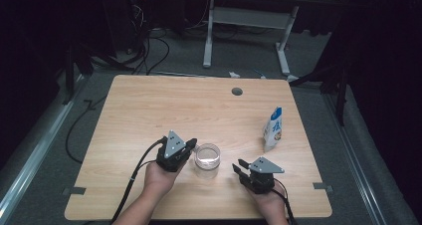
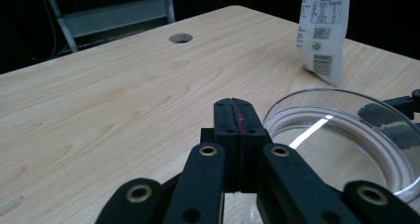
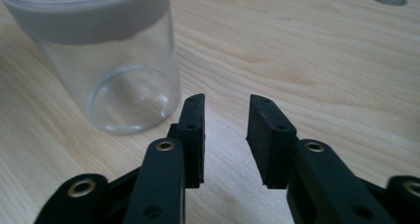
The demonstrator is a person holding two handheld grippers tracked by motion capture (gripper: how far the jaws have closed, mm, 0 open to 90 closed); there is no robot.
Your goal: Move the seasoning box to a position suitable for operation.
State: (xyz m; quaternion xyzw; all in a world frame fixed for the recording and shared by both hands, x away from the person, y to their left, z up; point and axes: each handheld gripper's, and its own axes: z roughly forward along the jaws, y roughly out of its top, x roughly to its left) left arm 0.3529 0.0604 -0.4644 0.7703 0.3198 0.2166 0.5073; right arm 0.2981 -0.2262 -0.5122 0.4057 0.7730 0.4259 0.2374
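Table (image 1: 149, 105): one jar (image 1: 207, 157), one carton (image 1: 272, 129)

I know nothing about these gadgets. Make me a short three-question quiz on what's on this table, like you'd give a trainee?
1. True or false: the left hand-held gripper has its jaws pressed together with nothing between them.
2. What stands between the two hand-held grippers? A) clear round glass jar B) red metal mug C) green book
3. Which thing stands upright near the light wooden table's right edge?

Key:
1. True
2. A
3. The white and blue printed pouch; the right hand-held gripper is open, empty, beside the jar.
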